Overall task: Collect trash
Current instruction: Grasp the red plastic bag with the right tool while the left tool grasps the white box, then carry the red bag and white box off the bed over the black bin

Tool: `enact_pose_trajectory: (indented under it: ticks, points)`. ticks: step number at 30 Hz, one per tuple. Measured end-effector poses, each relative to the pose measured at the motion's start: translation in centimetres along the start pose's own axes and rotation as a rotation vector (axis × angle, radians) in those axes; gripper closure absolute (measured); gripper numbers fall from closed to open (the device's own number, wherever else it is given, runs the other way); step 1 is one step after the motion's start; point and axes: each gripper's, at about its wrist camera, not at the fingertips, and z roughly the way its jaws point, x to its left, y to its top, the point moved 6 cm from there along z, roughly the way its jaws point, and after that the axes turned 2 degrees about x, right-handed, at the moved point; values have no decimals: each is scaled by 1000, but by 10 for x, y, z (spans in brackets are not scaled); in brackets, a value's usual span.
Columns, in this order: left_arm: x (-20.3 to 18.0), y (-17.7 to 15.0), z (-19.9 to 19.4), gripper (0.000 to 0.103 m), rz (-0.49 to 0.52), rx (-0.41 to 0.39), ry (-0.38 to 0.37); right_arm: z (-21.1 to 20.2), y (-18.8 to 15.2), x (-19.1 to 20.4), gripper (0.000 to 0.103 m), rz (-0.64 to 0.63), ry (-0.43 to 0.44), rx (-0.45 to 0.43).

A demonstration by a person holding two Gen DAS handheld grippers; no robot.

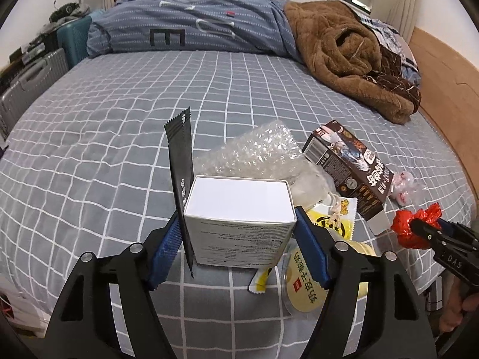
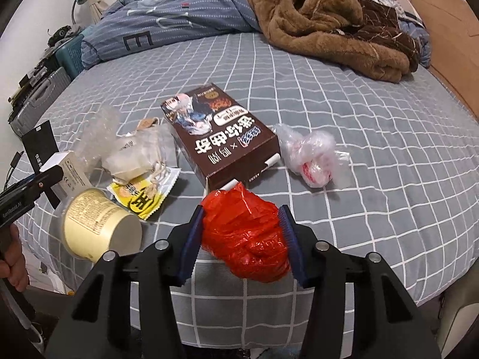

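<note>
at the bed's [image 1: 119, 113] near edge, the left gripper [image 1: 238, 239] has its jaws clamped on a white box [image 1: 239, 218] and black sachet [image 1: 181, 173], the right gripper [image 2: 242, 239] on a red bag [image 2: 244, 233]; both likely need binning next.

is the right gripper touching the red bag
Touching. The right wrist view shows both blue pads of the right gripper pressed into the sides of the crumpled red bag, with no gap.

Both hand-held grippers [image 1: 238, 233] [image 2: 241, 236] — clamped.
</note>
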Motion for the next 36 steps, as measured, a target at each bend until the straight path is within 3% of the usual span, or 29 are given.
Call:
enact_pose_trajectory:
  ticks: [22, 36]
  points:
    - [-14, -48, -93, 32, 14, -62, -14, -111, -17, 17, 55, -13, 14, -157]
    - [3, -115, -139, 32, -32, -46, -26, -137, -85, 47, 55, -25, 54, -118]
